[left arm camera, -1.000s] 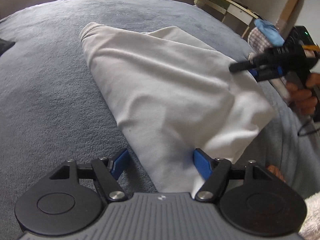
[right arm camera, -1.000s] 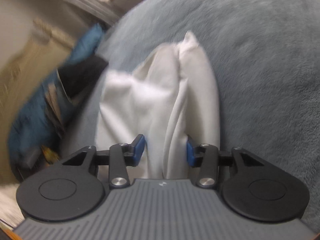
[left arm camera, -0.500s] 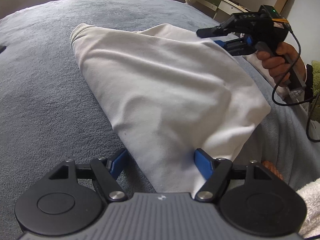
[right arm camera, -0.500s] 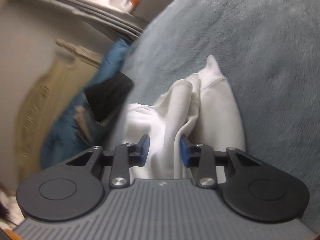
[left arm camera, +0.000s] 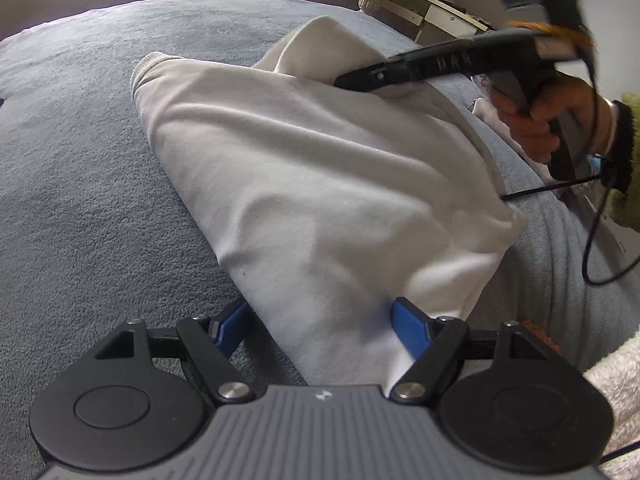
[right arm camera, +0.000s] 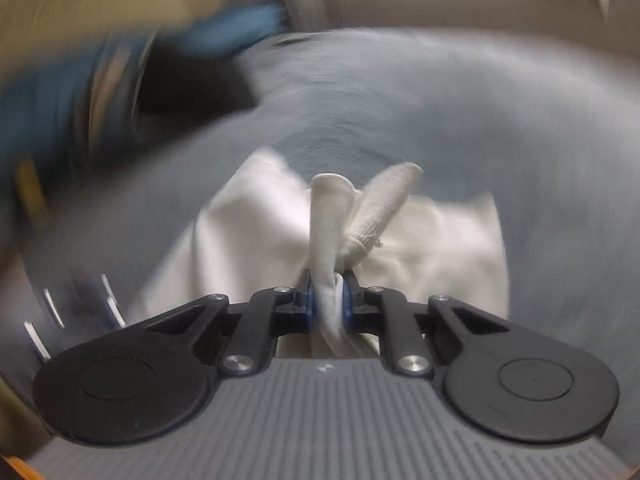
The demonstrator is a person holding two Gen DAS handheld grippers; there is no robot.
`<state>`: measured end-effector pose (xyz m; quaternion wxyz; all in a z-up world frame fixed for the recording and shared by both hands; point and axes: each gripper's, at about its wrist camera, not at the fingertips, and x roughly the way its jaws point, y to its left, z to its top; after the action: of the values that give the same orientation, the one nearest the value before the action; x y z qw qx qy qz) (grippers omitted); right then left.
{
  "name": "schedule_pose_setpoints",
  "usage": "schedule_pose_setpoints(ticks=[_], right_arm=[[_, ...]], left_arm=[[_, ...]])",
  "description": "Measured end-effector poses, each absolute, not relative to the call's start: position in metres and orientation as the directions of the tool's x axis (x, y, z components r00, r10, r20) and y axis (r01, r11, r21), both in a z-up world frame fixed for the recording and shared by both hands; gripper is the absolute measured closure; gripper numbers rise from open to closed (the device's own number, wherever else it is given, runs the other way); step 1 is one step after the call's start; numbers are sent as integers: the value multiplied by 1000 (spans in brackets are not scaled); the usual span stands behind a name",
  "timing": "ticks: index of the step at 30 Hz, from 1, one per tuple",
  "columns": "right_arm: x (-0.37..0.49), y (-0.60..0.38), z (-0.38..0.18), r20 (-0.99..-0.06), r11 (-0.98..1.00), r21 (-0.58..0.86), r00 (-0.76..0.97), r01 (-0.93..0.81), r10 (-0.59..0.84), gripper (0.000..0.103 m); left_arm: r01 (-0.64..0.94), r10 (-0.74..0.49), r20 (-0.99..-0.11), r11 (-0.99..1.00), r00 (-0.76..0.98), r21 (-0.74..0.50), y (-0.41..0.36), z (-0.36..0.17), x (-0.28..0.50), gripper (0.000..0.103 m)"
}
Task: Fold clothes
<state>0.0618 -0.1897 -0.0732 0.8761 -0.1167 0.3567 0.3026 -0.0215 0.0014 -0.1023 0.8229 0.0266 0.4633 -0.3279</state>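
1. Right wrist view: white garment [right arm camera: 256,240] on grey bed [right arm camera: 480,128]; right gripper [right arm camera: 328,300] jaws just closed, clenched on bunched cuff, could slip.
2. Left gripper [left arm camera: 320,320] spread wide, cloth between, not pinned: hem may drag.

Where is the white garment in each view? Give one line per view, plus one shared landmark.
Left wrist: white garment fills the centre, running down between the left gripper's open jaws.
Right wrist: bunched at centre, a fold pinched in the right gripper.
Shared landmark: the grey blanket underneath.
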Motion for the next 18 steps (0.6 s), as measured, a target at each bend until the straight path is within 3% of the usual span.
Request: schedule_pose_setpoints(ticks=[4, 9, 12, 14, 18], right_arm=[[16, -143, -80, -641, 615, -429, 702, -662, 309, 93], [17, -127, -93, -510, 509, -703, 851, -497, 128, 93], [46, -140, -101, -542, 622, -657, 841, -426, 4, 92], [61, -151, -106, -574, 690, -608, 818, -393, -41, 81], [79, -181, -86, -604, 858, -407, 797, -313, 4, 70]], left_arm=[[570, -520, -773, 780, 364, -257, 2, -103, -25, 26], [572, -530, -766, 776, 364, -266, 4, -103, -28, 26], [573, -533, -764, 775, 365, -267, 3, -103, -30, 26], [577, -533, -763, 773, 366, -263, 1, -103, -30, 26], [579, -535, -762, 771, 364, -265, 1, -102, -32, 26]])
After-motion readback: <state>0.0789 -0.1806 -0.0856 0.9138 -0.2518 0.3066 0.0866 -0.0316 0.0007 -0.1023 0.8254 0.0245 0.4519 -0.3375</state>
